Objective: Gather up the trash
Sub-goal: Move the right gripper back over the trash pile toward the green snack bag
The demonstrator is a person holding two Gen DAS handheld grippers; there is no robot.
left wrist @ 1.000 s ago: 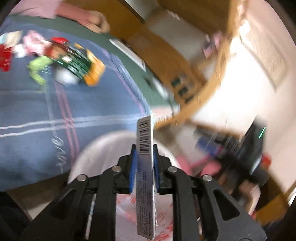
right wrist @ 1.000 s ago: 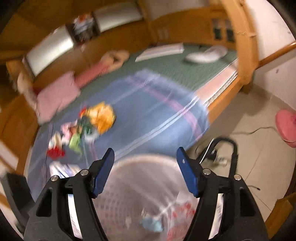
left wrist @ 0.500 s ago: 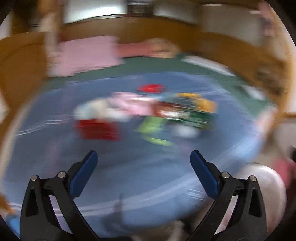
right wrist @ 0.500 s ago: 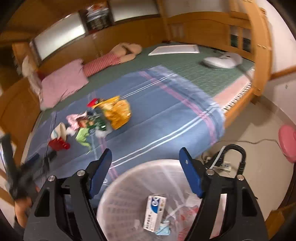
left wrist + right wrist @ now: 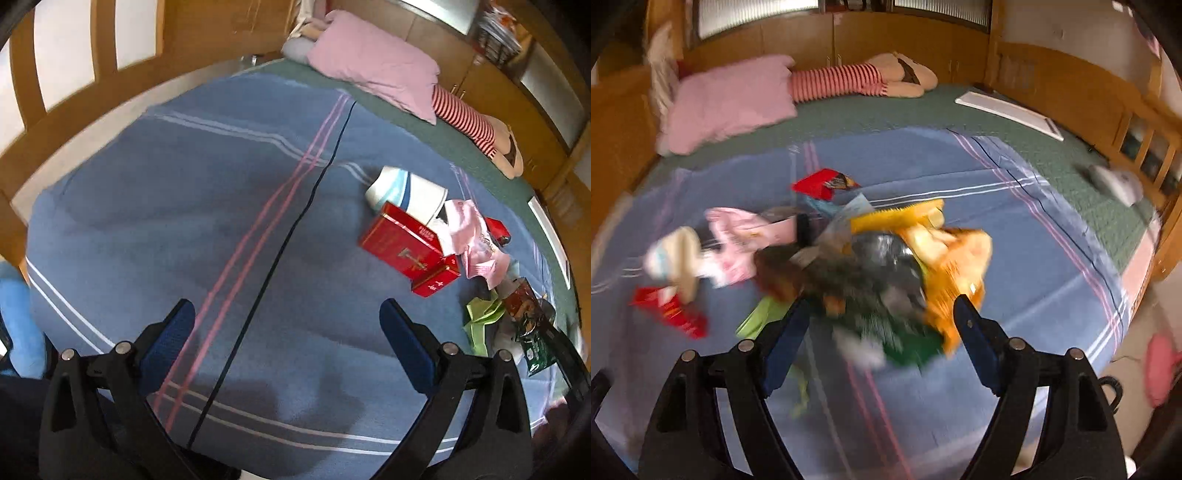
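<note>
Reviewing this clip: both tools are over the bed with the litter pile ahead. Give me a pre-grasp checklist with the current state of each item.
1. Left tool open and empty: ok, fingers wide apart, nothing between them.
2. Right tool open and empty: ok, spread in front of the pile.
3. Target in front of the right tool: ok, the orange bag and dark green wrapper lie just ahead.
4. Target in line with the left tool: not ok, the red box sits off to the right; only blue blanket lies ahead.
5. Right view sharp enough to pick one piece: not ok, the pile is motion-blurred.
6. Trash basket location: cannot tell, not in either view.
</note>
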